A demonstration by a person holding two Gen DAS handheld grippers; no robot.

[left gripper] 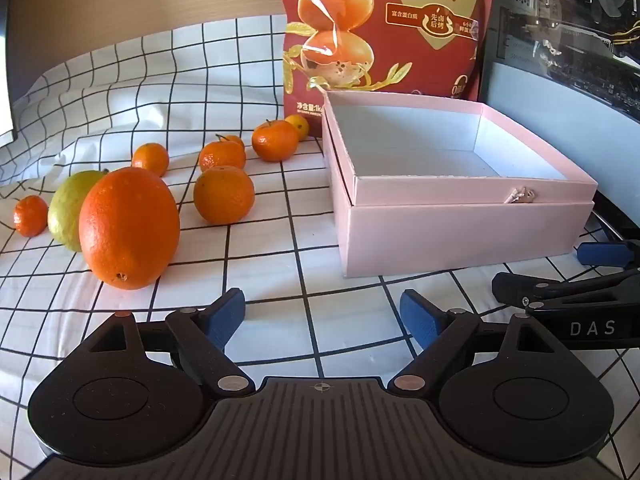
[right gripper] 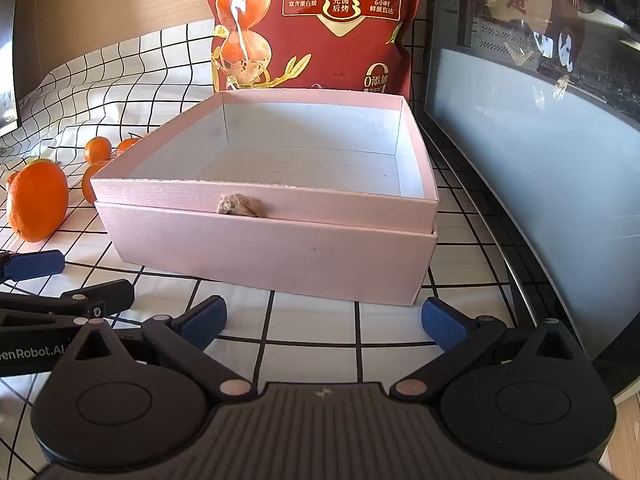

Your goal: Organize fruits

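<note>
Checked cloth (left gripper: 256, 264), white with black lines, covers the whole bench and lies in soft folds at the far left. On it, toward the right, stands a pink box (left gripper: 460, 236), open at the top, its inner tray showing a white floor with nothing inside; a small beige knot (right gripper: 239, 205) sits on its front wall. Just behind the box a tall red snack bag (left gripper: 384, 28) stands upright, and to the right of the box is a dark glass panel (right gripper: 540, 168) with reflections. All the fruits are on the cloth to the left of the box, none in it. The biggest is a large orange (left gripper: 129, 227), nearest to the left gripper, and a green-yellow fruit (left gripper: 68, 210) is touching it from behind. Near them lies a medium mandarin (left gripper: 224, 195); farther back smaller mandarins are scattered, one (left gripper: 275, 141) close to the corner of the bag, one (left gripper: 150, 159) behind the large orange, and a very small one (left gripper: 30, 216) at the far left. The left gripper (left gripper: 322, 316) is low over the cloth in front of the box's left corner, released, its blue pads well apart and holding nothing. The right gripper (right gripper: 324, 320) is just before the front wall of the box, also spread wide and not holding anything.
</note>
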